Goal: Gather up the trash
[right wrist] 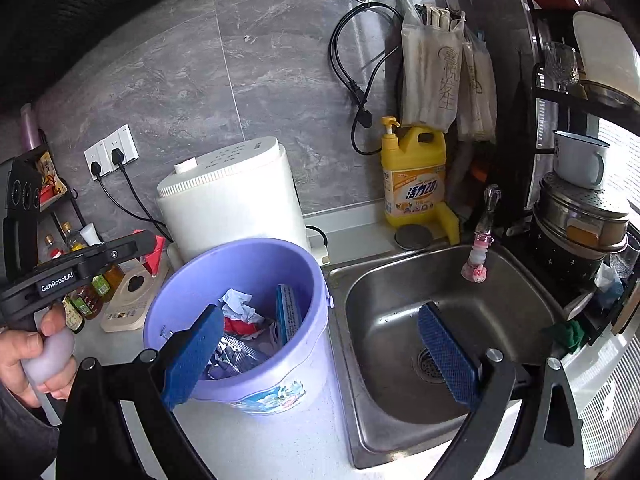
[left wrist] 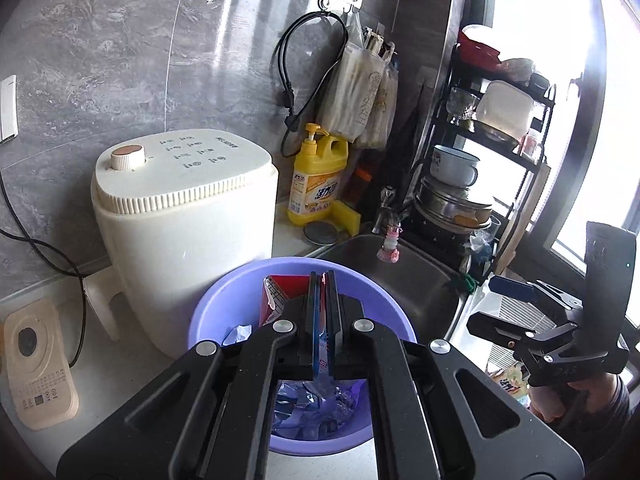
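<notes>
A purple plastic bucket [left wrist: 216, 312] stands on the counter beside the sink and holds crumpled wrappers and paper [right wrist: 244, 316]. My left gripper [left wrist: 323, 280] is shut on a thin blue wrapper [left wrist: 322, 356] and holds it over the bucket's mouth. A red and white packet [left wrist: 280, 296] sticks up inside the bucket behind the fingers. My right gripper [right wrist: 320, 344] is open and empty, with one blue pad [right wrist: 192, 356] at the bucket's near rim [right wrist: 168, 320] and the other pad [right wrist: 448, 356] over the sink. The left gripper's body also shows in the right wrist view [right wrist: 72, 268].
A white appliance [left wrist: 184, 216] stands behind the bucket. A steel sink [right wrist: 400, 420] with a tap [right wrist: 480, 236] lies to the right. A yellow detergent jug [right wrist: 416, 176], a sponge and a round lid sit at the wall. A dish rack [left wrist: 480, 152] holds pots and bowls.
</notes>
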